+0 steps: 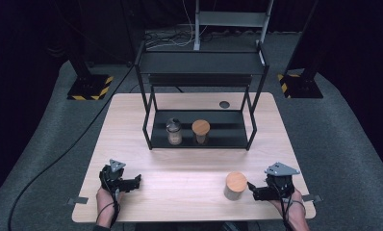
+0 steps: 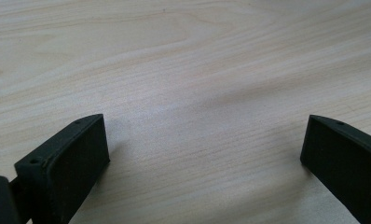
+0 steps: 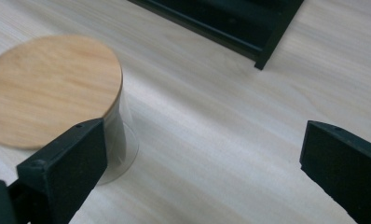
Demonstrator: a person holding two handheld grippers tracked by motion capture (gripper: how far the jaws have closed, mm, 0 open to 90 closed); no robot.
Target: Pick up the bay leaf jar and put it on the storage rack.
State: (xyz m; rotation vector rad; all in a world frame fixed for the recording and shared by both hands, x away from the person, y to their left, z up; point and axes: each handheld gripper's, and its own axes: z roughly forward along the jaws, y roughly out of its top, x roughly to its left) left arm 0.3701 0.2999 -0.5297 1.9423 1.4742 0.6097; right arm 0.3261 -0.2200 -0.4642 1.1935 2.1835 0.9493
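A glass jar with a round wooden lid (image 1: 236,186) stands on the wooden table near the front right. My right gripper (image 1: 253,189) sits just right of it, open, its jaws wide apart over bare wood. In the right gripper view the same jar (image 3: 53,88) lies beside the left jaw, outside the gap. My left gripper (image 1: 136,181) rests at the front left, open, with only tabletop (image 2: 197,93) between its jaws. On the lower shelf of a black rack (image 1: 199,139) stand a jar with a dark lid (image 1: 173,131) and a wooden-lidded jar (image 1: 200,131).
The black two-level rack's upper shelf (image 1: 201,62) stands over the back half of the table. A round cable hole (image 1: 224,104) sits behind it. A corner of the rack's base (image 3: 263,51) lies ahead of my right gripper. Cables trail off the table's left side.
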